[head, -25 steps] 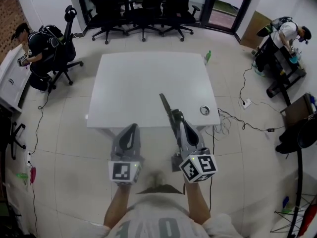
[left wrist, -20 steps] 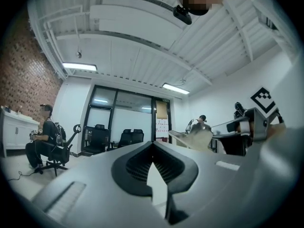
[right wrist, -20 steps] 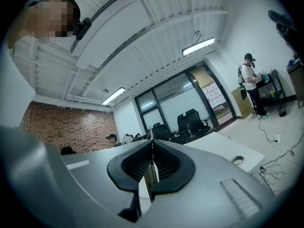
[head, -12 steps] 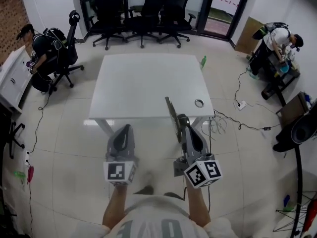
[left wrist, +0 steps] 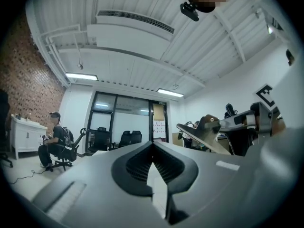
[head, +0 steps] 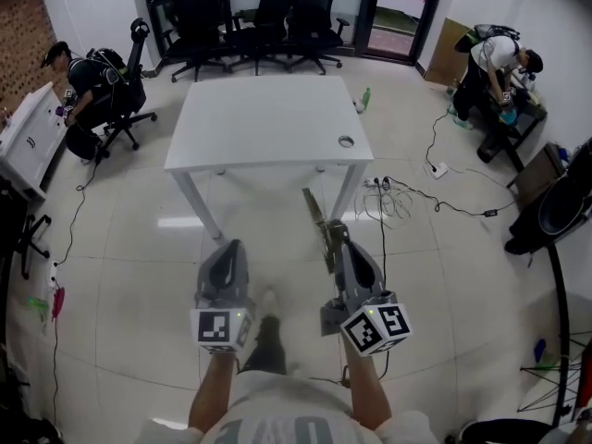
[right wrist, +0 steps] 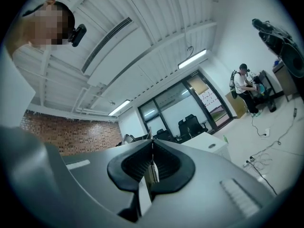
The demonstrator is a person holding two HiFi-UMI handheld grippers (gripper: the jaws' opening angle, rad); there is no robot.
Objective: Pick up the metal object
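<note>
The metal object (head: 315, 216) is a long flat grey strip with a bracket-like end. It sticks forward and up out of my right gripper (head: 335, 240), whose jaws are shut on it, over the tiled floor in front of the white table (head: 268, 123). In the right gripper view the strip shows edge-on (right wrist: 152, 169) between the black pads. The left gripper view catches it (left wrist: 203, 132) off to the right. My left gripper (head: 231, 246) hovers beside the right one, shut with nothing in it; its tips (left wrist: 152, 142) meet.
The table top has a round cable hole (head: 346, 141) near its right front corner. A green bottle (head: 366, 97) stands on the floor behind it. Black office chairs (head: 250, 17) line the back wall. Seated people are at far left (head: 88, 77) and far right (head: 490, 63). Cables (head: 407, 197) lie on the floor.
The view has backed away from the table, which now lies farther off. Both grippers are over the floor, and the right one still holds the metal strip.
</note>
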